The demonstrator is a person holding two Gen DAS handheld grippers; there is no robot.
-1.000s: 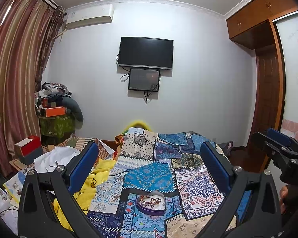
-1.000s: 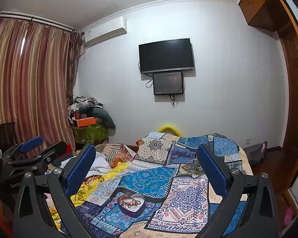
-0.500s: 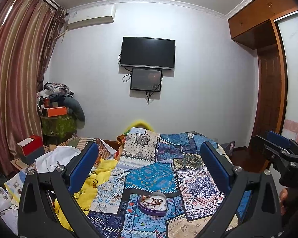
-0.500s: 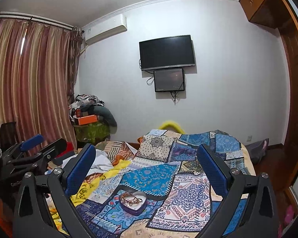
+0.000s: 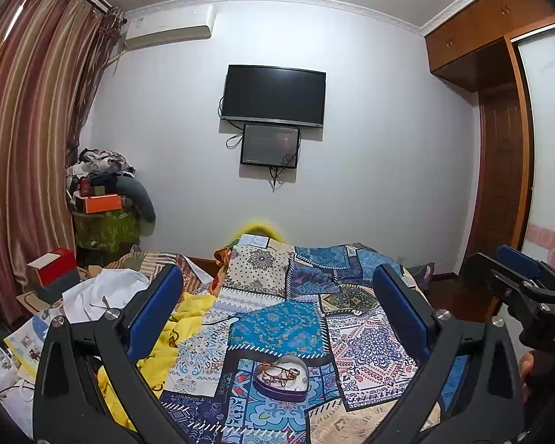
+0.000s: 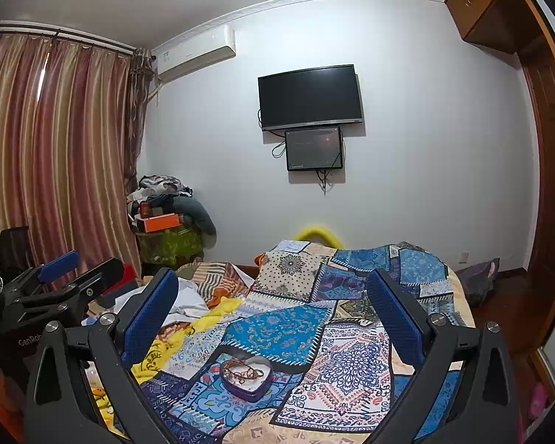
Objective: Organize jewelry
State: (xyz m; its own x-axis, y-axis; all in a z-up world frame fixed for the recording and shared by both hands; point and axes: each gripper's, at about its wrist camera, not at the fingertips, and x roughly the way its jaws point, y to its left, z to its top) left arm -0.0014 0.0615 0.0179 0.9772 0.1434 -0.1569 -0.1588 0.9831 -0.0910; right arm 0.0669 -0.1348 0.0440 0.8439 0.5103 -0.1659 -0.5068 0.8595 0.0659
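Note:
A purple heart-shaped jewelry box (image 5: 282, 378) lies open on the patchwork bedspread (image 5: 277, 329), with brown and gold jewelry (image 5: 279, 372) tangled inside. It also shows in the right wrist view (image 6: 246, 373). My left gripper (image 5: 277, 296) is open and empty, held above and short of the box. My right gripper (image 6: 272, 296) is open and empty, also above the box. Each gripper shows in the other's view, the right one (image 5: 525, 281) at the right edge and the left one (image 6: 61, 281) at the left edge.
A yellow cloth (image 5: 174, 336) and white cloth (image 5: 103, 292) lie on the bed's left side, with papers (image 5: 22, 340) beside them. A red box (image 5: 53, 266) and a piled stand (image 5: 105, 214) sit by the curtain. A wardrobe (image 5: 499, 140) stands right.
Both cameras have tilted slightly, so the box sits a little lower in the left view and higher in the right view. Both grippers stay open.

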